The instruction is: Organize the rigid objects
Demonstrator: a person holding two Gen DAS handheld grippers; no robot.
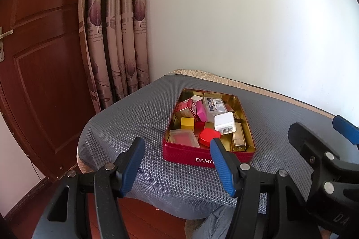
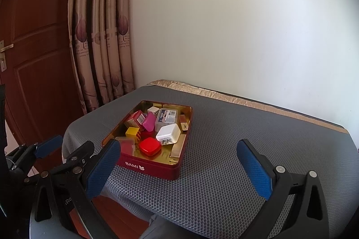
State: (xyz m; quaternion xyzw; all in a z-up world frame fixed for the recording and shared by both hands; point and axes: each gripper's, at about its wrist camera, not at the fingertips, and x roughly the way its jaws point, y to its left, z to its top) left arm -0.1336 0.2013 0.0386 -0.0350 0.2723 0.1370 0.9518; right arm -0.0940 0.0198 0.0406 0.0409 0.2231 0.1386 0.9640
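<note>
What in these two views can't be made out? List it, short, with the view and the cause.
- Red tin: left wrist view, the left gripper's finger covers the end of its printed name.
- Bottom layer in the tin: both views, the white charger and red case lie over it.
- Labels on the clear box: both views, too small.
- Right gripper: left wrist view, cut by the right edge.

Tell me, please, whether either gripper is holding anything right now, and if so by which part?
Nothing is held. The left gripper and right gripper both stand open and empty, short of the red tin of small items on the grey mat.
</note>
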